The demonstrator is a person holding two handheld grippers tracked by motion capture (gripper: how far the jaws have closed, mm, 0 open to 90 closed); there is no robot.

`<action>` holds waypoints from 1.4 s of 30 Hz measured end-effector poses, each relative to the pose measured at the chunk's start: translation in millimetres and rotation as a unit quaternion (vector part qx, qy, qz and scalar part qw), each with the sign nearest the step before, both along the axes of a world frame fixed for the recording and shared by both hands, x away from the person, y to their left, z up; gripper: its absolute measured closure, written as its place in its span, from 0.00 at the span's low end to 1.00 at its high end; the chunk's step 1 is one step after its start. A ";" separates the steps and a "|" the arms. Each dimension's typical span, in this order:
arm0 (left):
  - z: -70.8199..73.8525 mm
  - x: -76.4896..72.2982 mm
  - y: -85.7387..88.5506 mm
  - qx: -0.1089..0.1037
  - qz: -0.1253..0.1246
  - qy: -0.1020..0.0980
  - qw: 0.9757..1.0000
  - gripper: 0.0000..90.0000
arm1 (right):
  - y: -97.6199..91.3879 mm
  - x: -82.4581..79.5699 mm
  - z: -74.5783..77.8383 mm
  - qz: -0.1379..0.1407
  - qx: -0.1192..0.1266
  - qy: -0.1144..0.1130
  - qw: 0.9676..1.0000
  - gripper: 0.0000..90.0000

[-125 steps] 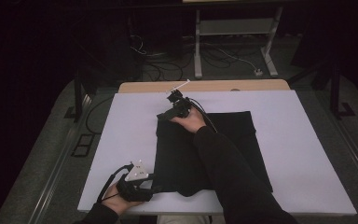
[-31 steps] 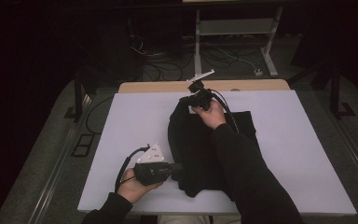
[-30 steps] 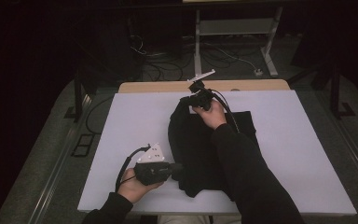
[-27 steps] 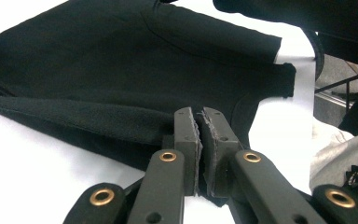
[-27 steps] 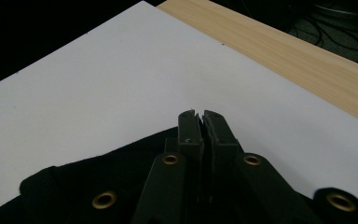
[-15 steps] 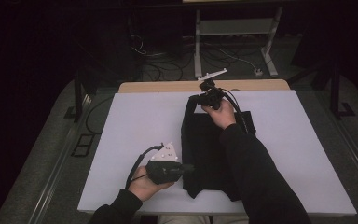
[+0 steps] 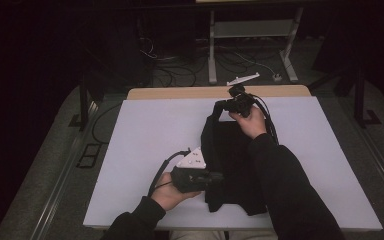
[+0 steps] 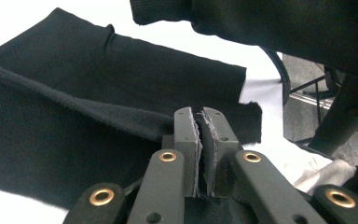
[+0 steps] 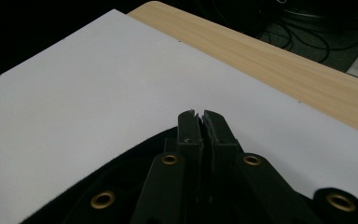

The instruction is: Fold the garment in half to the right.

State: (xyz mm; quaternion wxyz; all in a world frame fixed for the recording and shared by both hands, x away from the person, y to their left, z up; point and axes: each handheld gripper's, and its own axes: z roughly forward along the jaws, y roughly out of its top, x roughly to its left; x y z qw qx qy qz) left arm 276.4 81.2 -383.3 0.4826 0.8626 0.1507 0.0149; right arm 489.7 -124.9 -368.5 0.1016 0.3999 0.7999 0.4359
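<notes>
Both hand-held grippers: left (image 7: 215,176), right (image 7: 225,104), clamp black cloth (image 7: 232,150) edges.

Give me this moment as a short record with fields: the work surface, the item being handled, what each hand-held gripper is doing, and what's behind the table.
surface: white table top with a wooden strip along its far edge
item: black cloth, partly folded, lying right of centre
left hand-held gripper: shut on the black cloth at its near left edge
right hand-held gripper: shut on the black cloth at its far edge, lifting it slightly
background: dark floor with cables and a grey stand
</notes>
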 end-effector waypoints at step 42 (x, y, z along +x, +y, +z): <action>-4.4 8.6 -55.1 0.004 -0.039 0.007 0.999 0.93 | -68.6 -8.0 -18.2 -0.053 0.006 0.016 0.998 0.94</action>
